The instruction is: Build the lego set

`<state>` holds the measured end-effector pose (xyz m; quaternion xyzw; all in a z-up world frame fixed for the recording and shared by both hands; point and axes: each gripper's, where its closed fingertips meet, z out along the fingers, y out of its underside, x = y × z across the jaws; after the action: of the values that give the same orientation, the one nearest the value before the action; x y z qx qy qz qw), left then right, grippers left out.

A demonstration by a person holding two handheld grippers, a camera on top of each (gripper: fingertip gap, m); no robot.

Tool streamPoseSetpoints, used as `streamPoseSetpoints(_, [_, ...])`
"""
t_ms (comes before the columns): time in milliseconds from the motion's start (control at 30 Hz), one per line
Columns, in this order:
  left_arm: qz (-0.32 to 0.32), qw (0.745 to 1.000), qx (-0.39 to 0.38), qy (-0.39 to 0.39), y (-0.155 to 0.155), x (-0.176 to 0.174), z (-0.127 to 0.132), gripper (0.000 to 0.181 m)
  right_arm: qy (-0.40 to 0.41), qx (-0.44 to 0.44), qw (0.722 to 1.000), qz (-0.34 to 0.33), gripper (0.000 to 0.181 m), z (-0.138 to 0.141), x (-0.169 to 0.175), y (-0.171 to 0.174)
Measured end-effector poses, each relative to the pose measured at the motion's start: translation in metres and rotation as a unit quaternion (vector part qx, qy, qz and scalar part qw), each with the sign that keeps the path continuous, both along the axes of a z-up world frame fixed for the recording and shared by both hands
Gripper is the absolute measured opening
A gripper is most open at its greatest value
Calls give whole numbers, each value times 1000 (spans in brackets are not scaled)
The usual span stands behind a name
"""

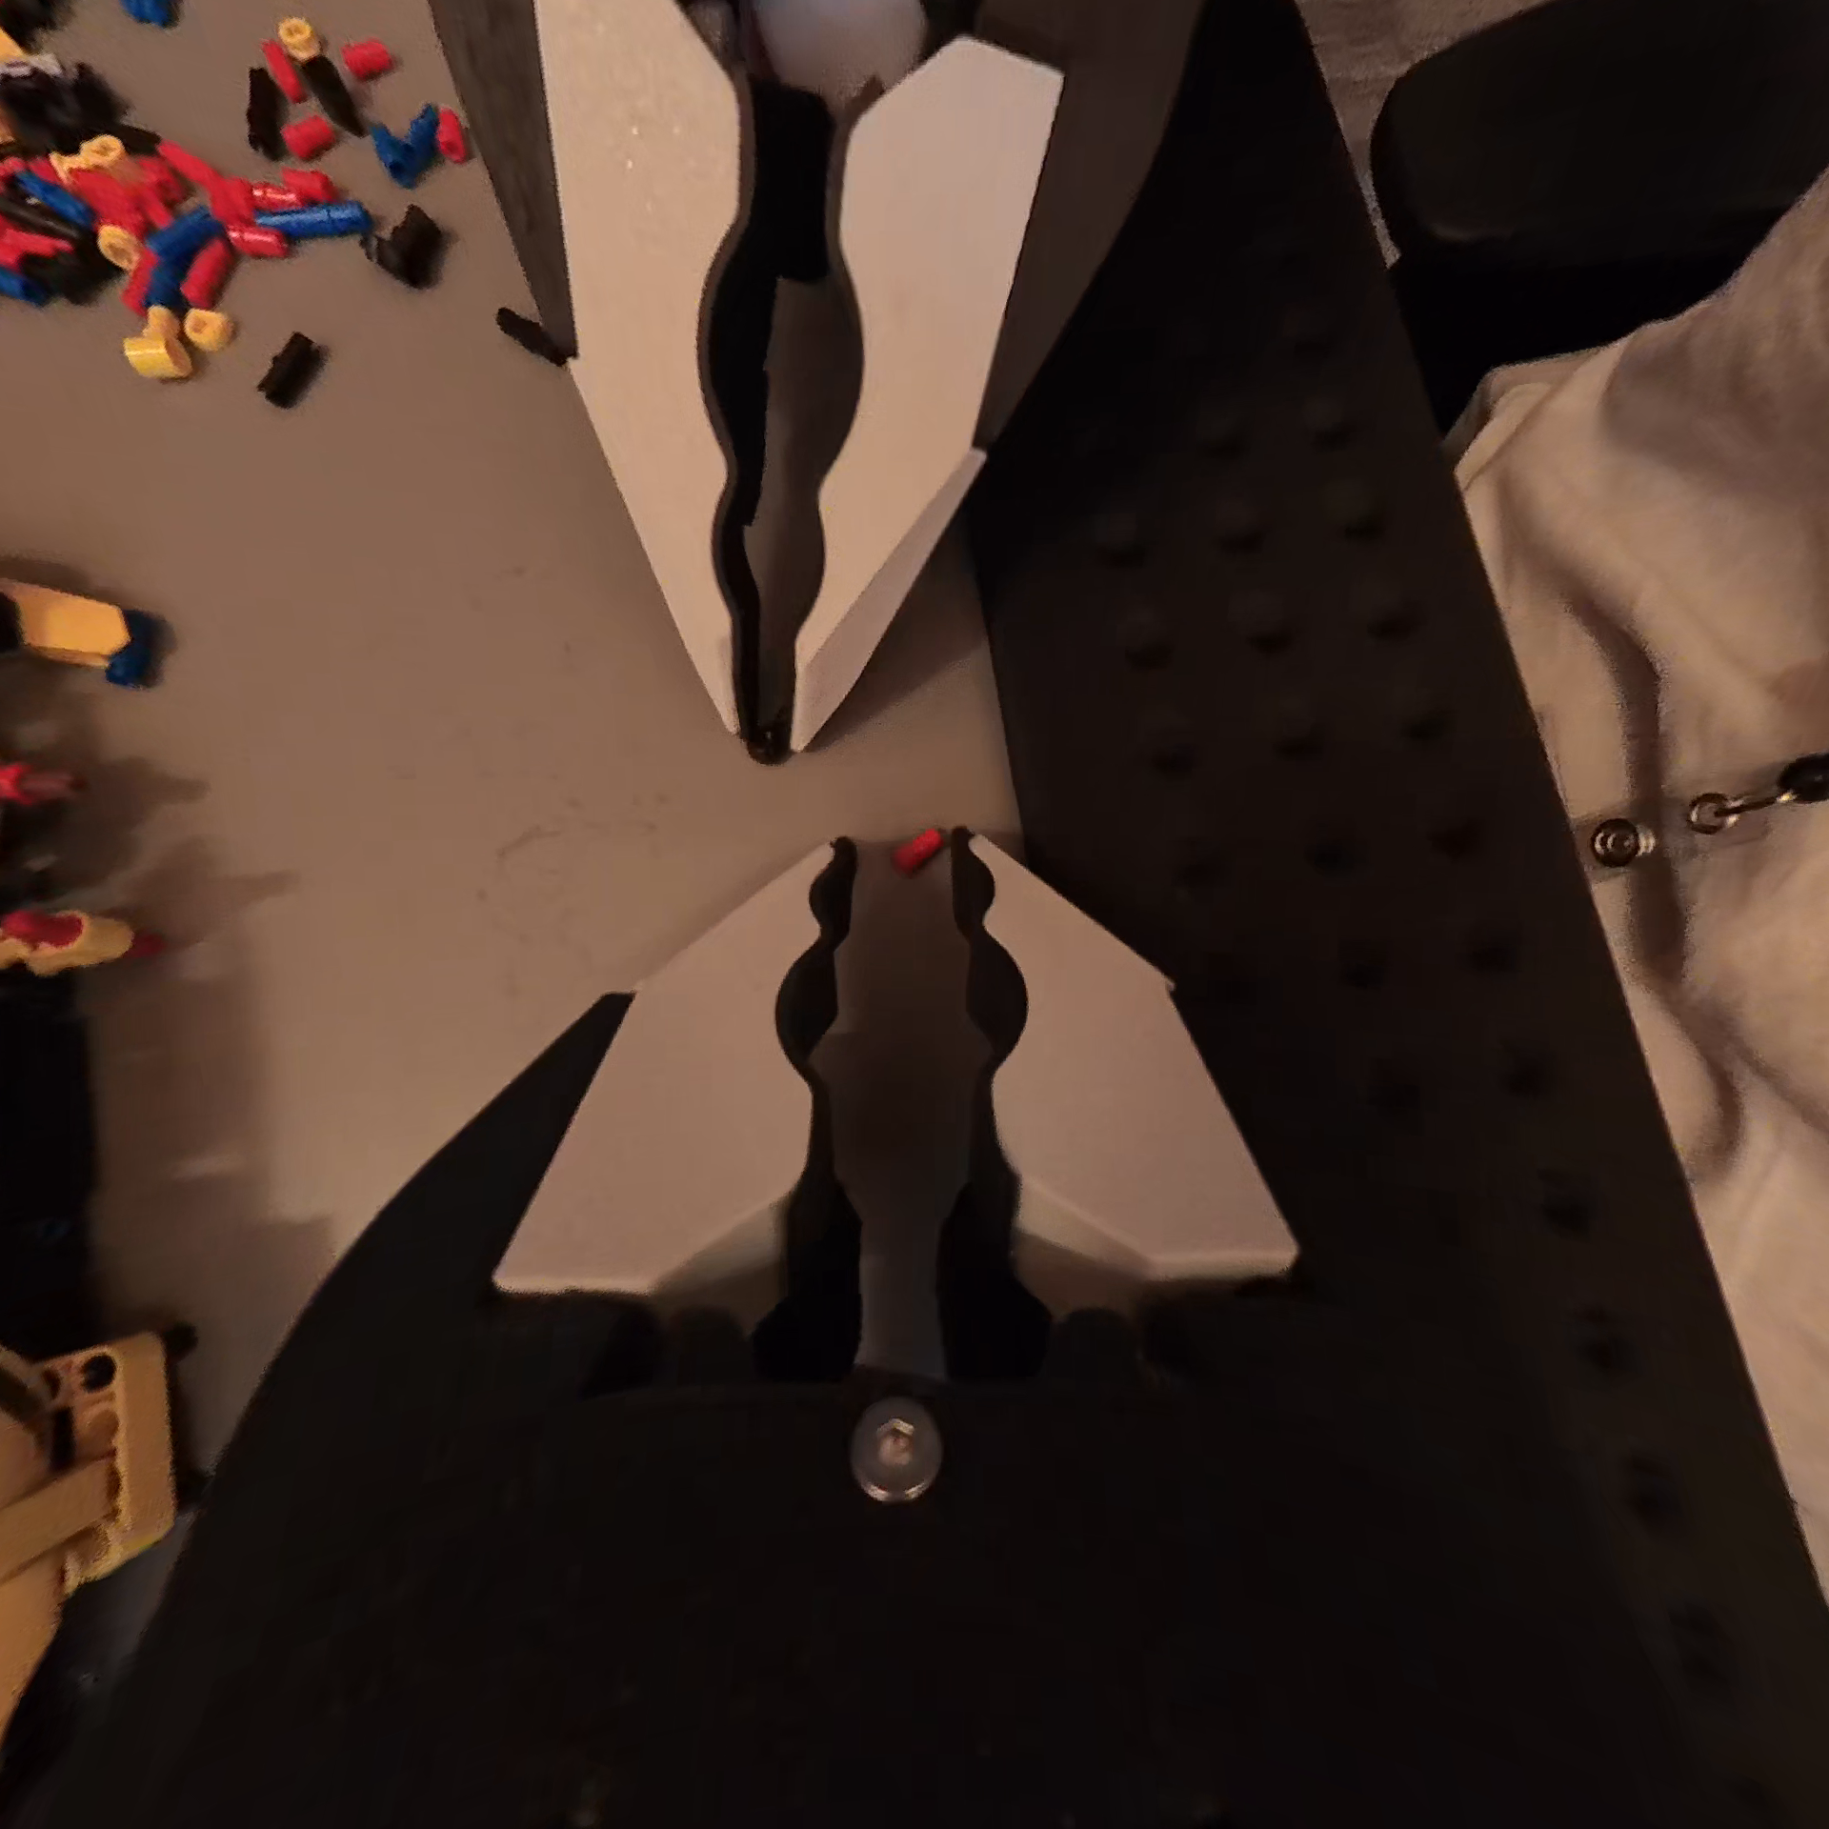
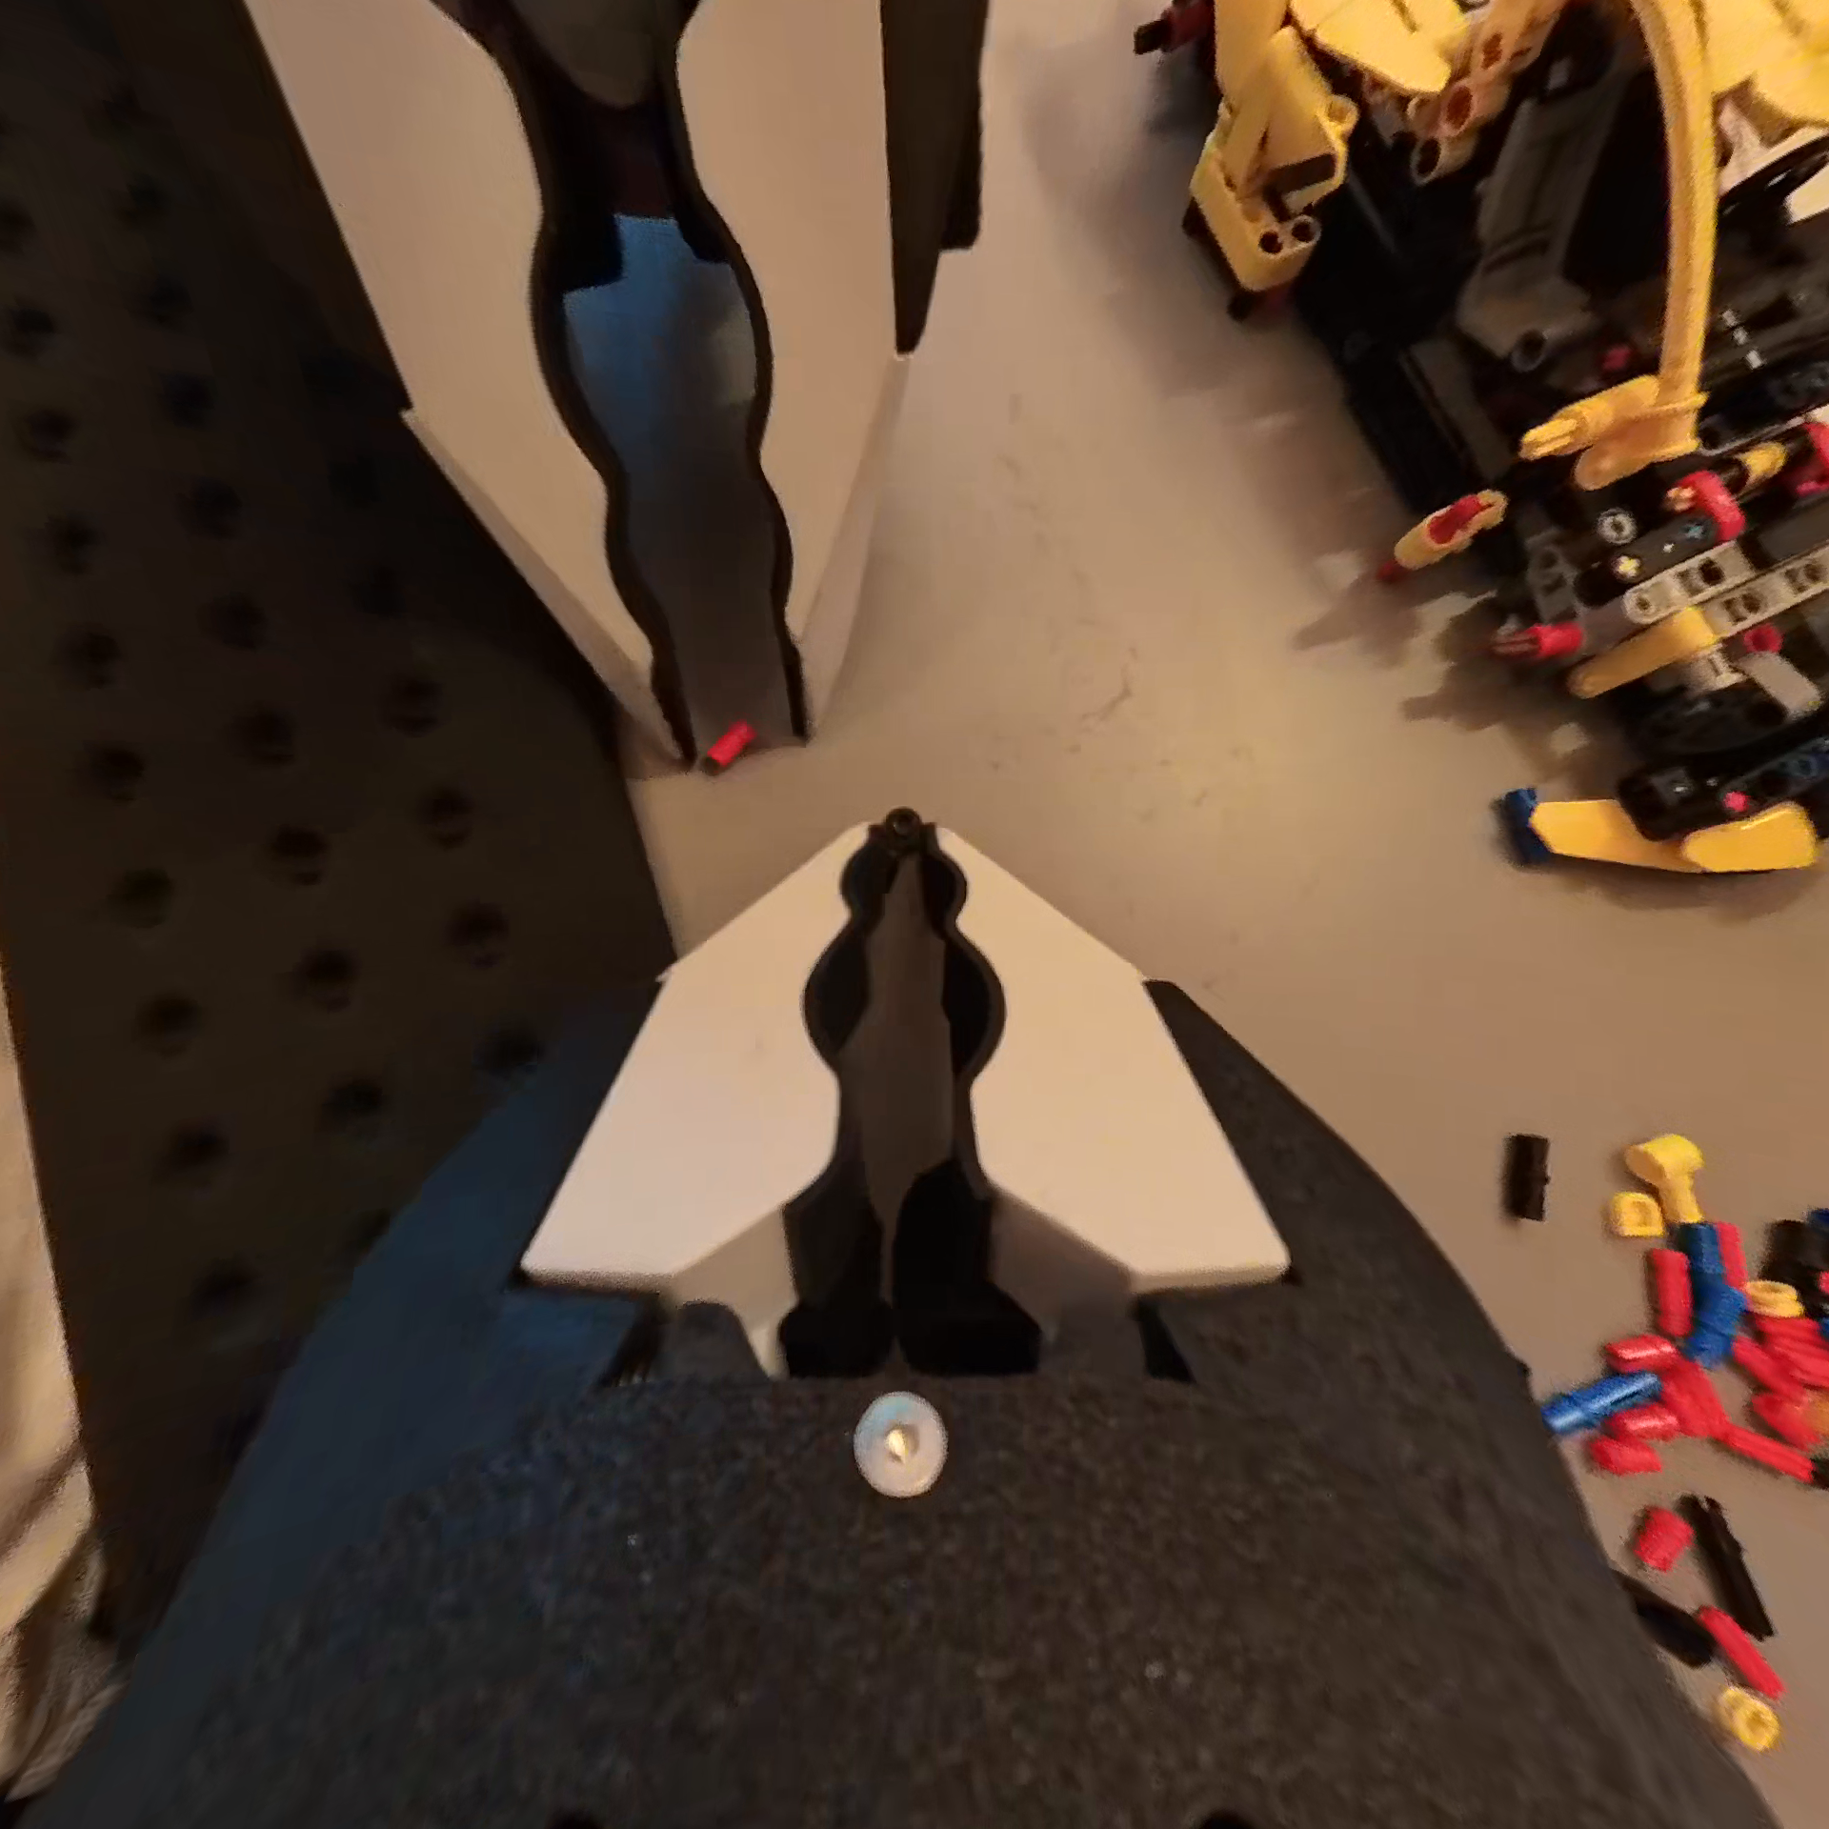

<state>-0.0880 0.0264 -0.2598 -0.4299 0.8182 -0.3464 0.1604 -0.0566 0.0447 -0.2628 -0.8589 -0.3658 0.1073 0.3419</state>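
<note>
My left gripper (image 1: 903,848) is open low over the grey table (image 1: 445,693). A small red pin (image 1: 915,851) lies between its fingertips, close to the right one. My right gripper (image 2: 901,826) is shut on a small black pin (image 2: 903,821) that shows only at its tips. The two grippers point tip to tip, a short gap apart. The right wrist view shows the left gripper (image 2: 740,744) with the red pin (image 2: 730,744) between its tips. The left wrist view shows the right gripper (image 1: 767,747). A part-built yellow and black lego model (image 2: 1584,396) stands off to one side.
A pile of loose red, blue, black and yellow pins (image 2: 1702,1366) lies on the table and also shows in the left wrist view (image 1: 148,218). A black perforated board (image 1: 1287,693) borders the table beside the grippers. A person's light-coloured garment (image 1: 1683,693) is beyond it. The tips of both grippers are at nearly the same place.
</note>
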Motion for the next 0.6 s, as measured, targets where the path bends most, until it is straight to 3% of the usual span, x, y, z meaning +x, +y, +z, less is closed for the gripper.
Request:
streamPoseSetpoints(133, [-22,1000,2,-5,-5,6,0,4,-6,-2,1000,-19,5,0,16,-1])
streamPoseSetpoints(300, [4,999,41,-26,3,27,1,4,-45,30,984,-172,5,12,123,0])
streamPoseSetpoints(433, [123,990,19,-73,30,83,18,4,-48,32,956,-289,5,7,202,-4])
streamPoseSetpoints(600, [232,972,-22,-43,54,148,15,4,-26,38,950,-309,5,9,221,19])
